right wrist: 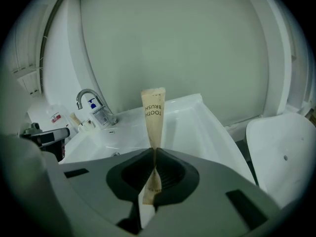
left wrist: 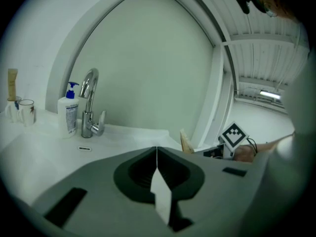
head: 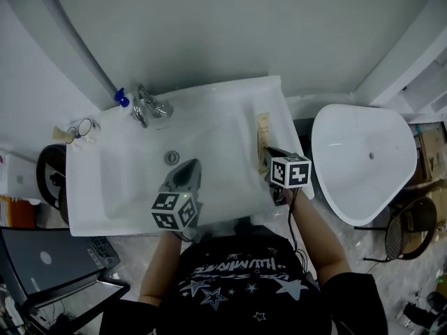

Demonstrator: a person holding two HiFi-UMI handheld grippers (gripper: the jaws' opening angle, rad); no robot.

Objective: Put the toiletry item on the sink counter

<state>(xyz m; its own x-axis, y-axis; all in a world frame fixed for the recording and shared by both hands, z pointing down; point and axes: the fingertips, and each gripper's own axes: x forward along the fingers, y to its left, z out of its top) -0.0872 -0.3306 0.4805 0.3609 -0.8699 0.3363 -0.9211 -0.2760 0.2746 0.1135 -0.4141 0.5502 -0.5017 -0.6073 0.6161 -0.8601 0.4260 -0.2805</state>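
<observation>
person: black printed shirt at the bottom of the head view, both forearms reaching over the sink.
left gripper point(head: 186, 173): jaws clenched together with nothing between them, above the basin.
right gripper point(head: 269, 153): jaws grasping the near end of the toothbrush packet, at the sink's right side.
toothbrush packet point(right wrist: 153, 113): tan paper sachet printed "tooth brush"; it sticks out past the jaws over the worktop's right strip, contact there unclear.
sink point(head: 230, 93): white, round drain in the basin floor.
faucet point(left wrist: 90, 102): chrome, at the back rim.
soap bottle point(left wrist: 68, 114): white with a blue pump, just beside the faucet.
cups point(left wrist: 24, 111): clear, on the far left corner of the worktop.
toilet point(head: 363, 159): white, lid down, right of the sink.
</observation>
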